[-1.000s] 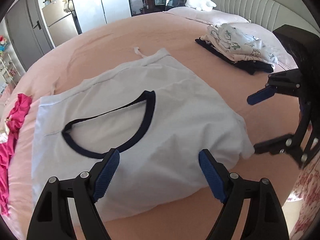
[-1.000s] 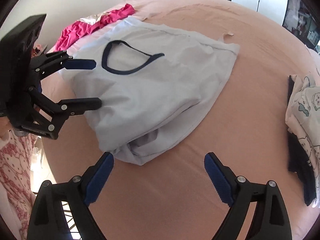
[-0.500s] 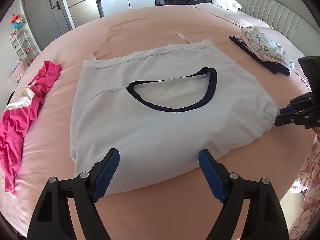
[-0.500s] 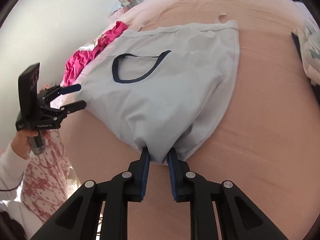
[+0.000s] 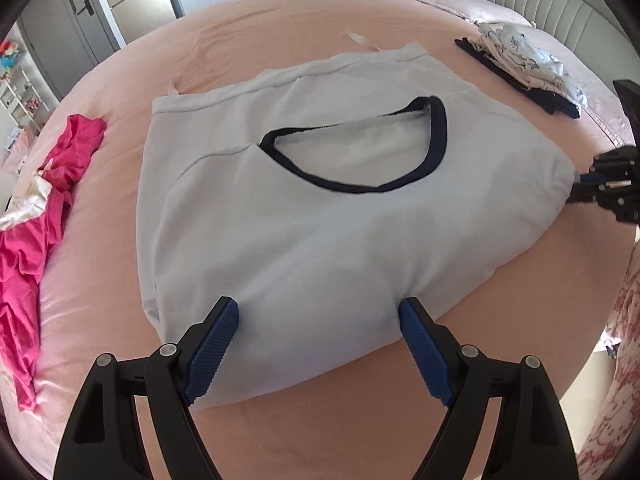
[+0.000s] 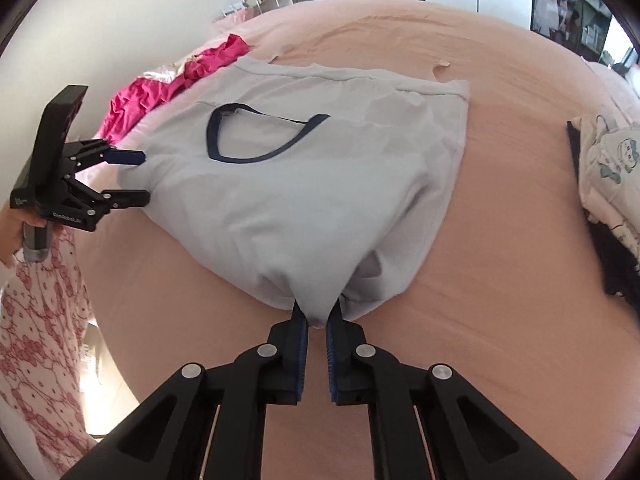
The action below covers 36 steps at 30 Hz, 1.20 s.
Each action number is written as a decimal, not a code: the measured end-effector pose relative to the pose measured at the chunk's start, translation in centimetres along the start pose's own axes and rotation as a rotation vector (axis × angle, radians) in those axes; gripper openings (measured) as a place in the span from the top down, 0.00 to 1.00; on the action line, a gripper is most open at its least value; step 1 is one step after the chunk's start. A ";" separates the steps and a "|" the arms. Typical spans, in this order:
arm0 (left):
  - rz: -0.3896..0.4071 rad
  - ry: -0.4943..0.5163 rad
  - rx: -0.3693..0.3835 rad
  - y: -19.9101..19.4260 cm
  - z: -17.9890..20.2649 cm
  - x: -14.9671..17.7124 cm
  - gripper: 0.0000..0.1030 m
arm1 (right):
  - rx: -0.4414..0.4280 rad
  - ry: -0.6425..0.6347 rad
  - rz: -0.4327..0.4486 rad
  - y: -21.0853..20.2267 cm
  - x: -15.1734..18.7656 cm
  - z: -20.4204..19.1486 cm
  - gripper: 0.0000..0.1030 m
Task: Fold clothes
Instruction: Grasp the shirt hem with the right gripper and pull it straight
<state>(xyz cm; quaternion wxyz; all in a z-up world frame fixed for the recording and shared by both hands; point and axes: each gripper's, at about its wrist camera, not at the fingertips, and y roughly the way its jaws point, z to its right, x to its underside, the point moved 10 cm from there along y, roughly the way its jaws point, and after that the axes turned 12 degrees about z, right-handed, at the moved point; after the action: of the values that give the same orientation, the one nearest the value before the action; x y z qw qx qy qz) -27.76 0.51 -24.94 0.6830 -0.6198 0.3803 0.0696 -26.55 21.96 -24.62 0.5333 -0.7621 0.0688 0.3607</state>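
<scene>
Near bed [image 5: 280, 432] edge: right tool [image 6: 317, 316] pinched on the near right corner of the pale shirt [image 5: 320, 220], left tool [image 5: 316, 328] spread wide over its near hem, gripping nothing; shirt lies on the bed's middle with sleeves seemingly tucked under and navy collar [image 5: 360, 184] up, so judged partly folded, a lengthwise fold likely left. Beyond: folded stack [image 5: 524, 64] by the far right edge, pink garment [image 5: 36, 216] crumpled at the left edge. Only the right view shows the doubled layers under the pinched corner; only the left view shows the pink garment's whole spread
</scene>
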 end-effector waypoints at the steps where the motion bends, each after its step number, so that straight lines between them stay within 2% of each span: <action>1: 0.006 0.001 -0.001 -0.4 -0.5 0.2 0.16 | 0.029 -0.012 -0.032 0.0 0.4 0.9 0.98; 3: 0.019 0.004 -0.004 -1.1 -1.4 0.5 0.12 | 0.106 0.001 -0.106 -0.1 1.8 3.7 0.98; 4: 0.026 0.005 -0.006 -1.5 -1.8 0.7 0.12 | 0.108 0.042 -0.134 -0.4 2.5 4.9 0.98; 7: 0.045 0.009 -0.010 -2.6 -3.2 1.2 0.14 | 0.155 0.096 -0.043 -3.3 0.7 5.9 0.97; 9: 0.125 0.012 -0.003 -3.4 -2.9 -0.5 0.14 | 0.170 0.008 0.072 -4.5 -2.0 3.8 0.96; 10: 0.157 0.022 -0.001 -3.4 -2.6 -1.4 0.14 | 0.165 -0.017 0.052 -3.2 -2.1 2.8 0.95; 11: 0.147 0.030 -0.004 -2.6 -2.4 -1.7 0.13 | 0.159 -0.040 0.023 -1.8 -2.1 1.8 0.95; 13: 0.086 0.059 -0.020 -0.4 -2.4 -1.5 0.13 | 0.146 -0.087 -0.034 1.1 -2.1 -0.1 0.96; 14: 0.037 0.102 -0.045 0.6 -2.8 -0.6 0.12 | 0.154 -0.087 -0.049 1.8 -1.7 0.1 0.96; 16: 0.000 0.113 -0.046 0.4 -4.2 0.7 0.11 | 0.158 -0.052 -0.076 2.0 -1.2 1.3 0.96; 18: -0.041 0.101 -0.129 -0.6 -6.9 1.8 0.11 | 0.291 -0.086 -0.177 0.1 0.6 4.8 0.95; 19: -0.029 0.077 -0.124 -1.0 -7.2 1.6 0.11 | 0.361 -0.105 -0.230 -0.9 1.5 6.6 0.95; 21: 0.019 0.020 -0.078 -2.0 -6.9 0.7 0.12 | 0.338 -0.030 -0.173 -2.9 1.3 8.4 0.93; 23: 0.066 -0.037 -0.032 -2.9 -6.6 -0.3 0.12 | 0.247 0.105 -0.053 -3.5 -0.8 8.6 0.92; 24: 0.088 -0.042 0.003 -2.9 -5.1 -1.3 0.12 | 0.202 0.126 -0.014 -3.1 -1.8 8.3 0.91; 29: 0.163 0.017 0.201 -1.5 6.1 -6.0 0.12 | 0.055 0.139 -0.044 1.9 -3.1 5.3 0.89; 34: 0.152 0.085 0.279 2.1 14.4 -7.5 0.12 | 0.040 -0.066 -0.093 3.0 -1.0 2.4 0.89; 36: 0.129 0.108 0.259 3.9 15.8 -7.5 0.12 | 0.011 -0.113 -0.106 2.0 0.4 2.2 0.88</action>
<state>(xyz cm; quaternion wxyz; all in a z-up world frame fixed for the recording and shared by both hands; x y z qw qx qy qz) -28.34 18.44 -24.41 0.7297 -0.5038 0.4613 0.0301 -28.31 23.15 -26.75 0.5587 -0.7403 0.0001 0.3738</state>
